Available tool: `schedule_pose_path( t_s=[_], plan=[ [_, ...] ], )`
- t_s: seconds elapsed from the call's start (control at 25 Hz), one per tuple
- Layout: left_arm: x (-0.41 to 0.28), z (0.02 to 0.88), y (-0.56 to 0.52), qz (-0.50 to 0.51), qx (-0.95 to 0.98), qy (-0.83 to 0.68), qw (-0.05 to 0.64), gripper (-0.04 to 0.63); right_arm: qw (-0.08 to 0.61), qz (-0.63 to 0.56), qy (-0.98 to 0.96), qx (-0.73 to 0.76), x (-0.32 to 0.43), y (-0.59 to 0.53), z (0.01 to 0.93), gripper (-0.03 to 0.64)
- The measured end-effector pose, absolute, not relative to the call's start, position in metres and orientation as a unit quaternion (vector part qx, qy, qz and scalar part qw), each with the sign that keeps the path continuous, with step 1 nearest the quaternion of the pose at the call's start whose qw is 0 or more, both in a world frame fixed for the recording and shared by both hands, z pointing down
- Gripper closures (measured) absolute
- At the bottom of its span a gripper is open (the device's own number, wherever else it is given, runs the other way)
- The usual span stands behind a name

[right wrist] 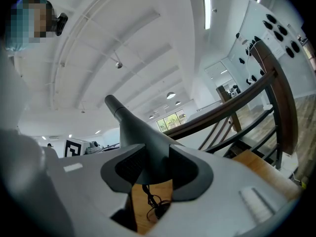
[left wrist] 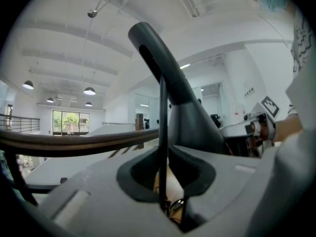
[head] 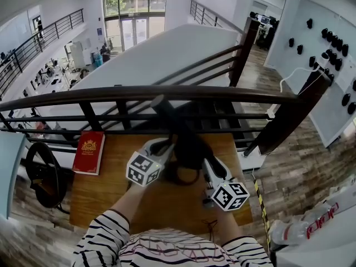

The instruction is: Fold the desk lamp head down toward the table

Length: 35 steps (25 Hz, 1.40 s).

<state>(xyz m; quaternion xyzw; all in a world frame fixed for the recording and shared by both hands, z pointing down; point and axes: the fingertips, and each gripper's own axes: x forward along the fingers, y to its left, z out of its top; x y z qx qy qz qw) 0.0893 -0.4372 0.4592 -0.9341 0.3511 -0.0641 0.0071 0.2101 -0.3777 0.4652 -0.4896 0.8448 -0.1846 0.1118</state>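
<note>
Black lamp (head: 188, 143) gripped by our left gripper (left wrist: 168, 181) and right gripper (right wrist: 150, 174); we brace low, tipping the head (left wrist: 150, 51) slowly.

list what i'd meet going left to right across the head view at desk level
black wheel → red book → left gripper → desk lamp → right gripper → plastic bottle

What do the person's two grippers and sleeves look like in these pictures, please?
Both the left gripper and right gripper are light grey, each carrying a white cube with black square markers. Their fingers are broad grey mouldings with dark inner pads. The sleeves are black-and-white striped.
</note>
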Motion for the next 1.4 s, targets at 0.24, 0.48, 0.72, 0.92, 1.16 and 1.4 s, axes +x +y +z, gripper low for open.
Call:
schedule_pose_path(
  t_s=[0.24,0.48,0.72,0.92,1.16,1.4],
  plan=[
    [0.084,0.464,-0.425,-0.081,-0.936,0.343,0.003,0.497,0.103,-0.184,0.842,-0.496,0.210,-0.374,0.465,0.486],
    [0.065,0.467,-0.409,-0.080,-0.934,0.347,-0.001,0.482,0.089,-0.169,0.836,-0.515,0.206,-0.358,0.461,0.445],
    [0.042,0.471,-0.383,-0.073,-0.938,0.339,-0.010,0.482,0.094,-0.171,0.825,-0.531,0.192,-0.331,0.462,0.454],
    [0.025,0.474,-0.357,-0.063,-0.943,0.325,-0.019,0.497,0.083,-0.170,0.817,-0.545,0.174,-0.305,0.468,0.487],
    [0.011,0.483,-0.324,-0.060,-0.952,0.299,-0.027,0.533,0.070,-0.169,0.805,-0.565,0.153,-0.274,0.478,0.552],
    [-0.007,0.495,-0.297,-0.069,-0.960,0.270,-0.039,0.577,0.065,-0.173,0.791,-0.583,0.130,-0.250,0.485,0.612]
  ],
)
